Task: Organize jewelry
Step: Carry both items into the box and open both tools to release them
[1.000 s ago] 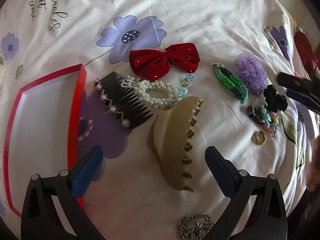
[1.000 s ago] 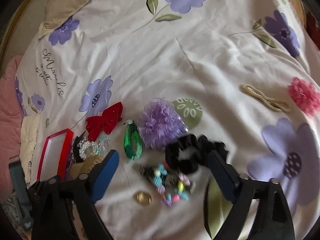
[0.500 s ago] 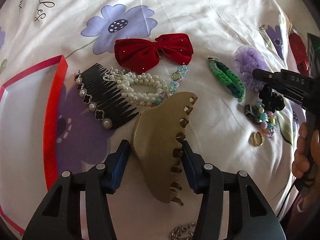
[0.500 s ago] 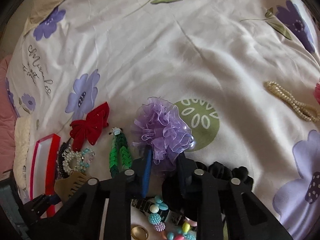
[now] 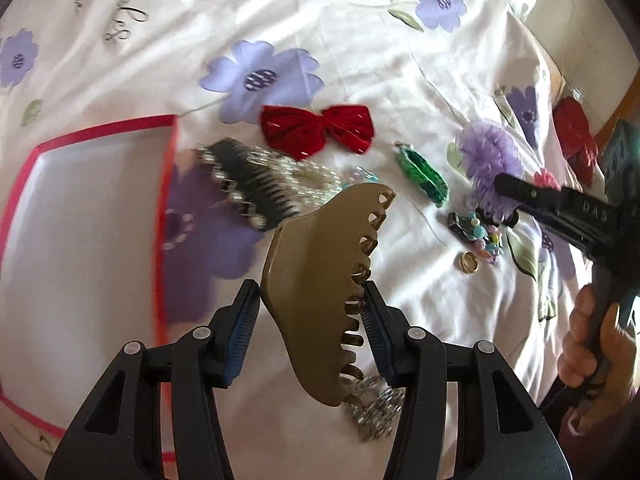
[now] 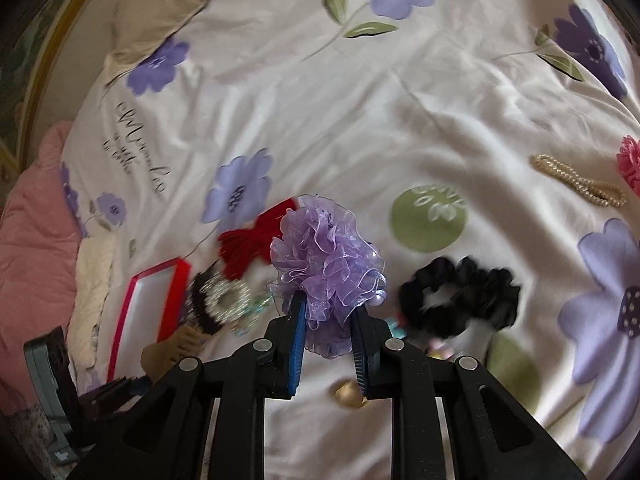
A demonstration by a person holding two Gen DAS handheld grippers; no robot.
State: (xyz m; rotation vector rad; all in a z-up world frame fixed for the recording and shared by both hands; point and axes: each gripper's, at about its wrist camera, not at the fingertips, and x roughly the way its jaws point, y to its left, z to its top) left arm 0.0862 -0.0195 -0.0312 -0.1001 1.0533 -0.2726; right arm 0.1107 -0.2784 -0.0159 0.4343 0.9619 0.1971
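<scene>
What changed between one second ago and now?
The left tool closed on the tan hair claw and lifted it; the right tool closed on the purple scrunchie and raised it. The red bow, comb and red tray stayed.

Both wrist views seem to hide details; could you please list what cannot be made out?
- Silver chain piece, left wrist view: partly behind the olive plastic claw clip and left gripper.
- Small gold ring, right wrist view: partly behind the right gripper holding the purple organza scrunchie.
- Black pearl-trimmed comb: motion-blurred.
</scene>
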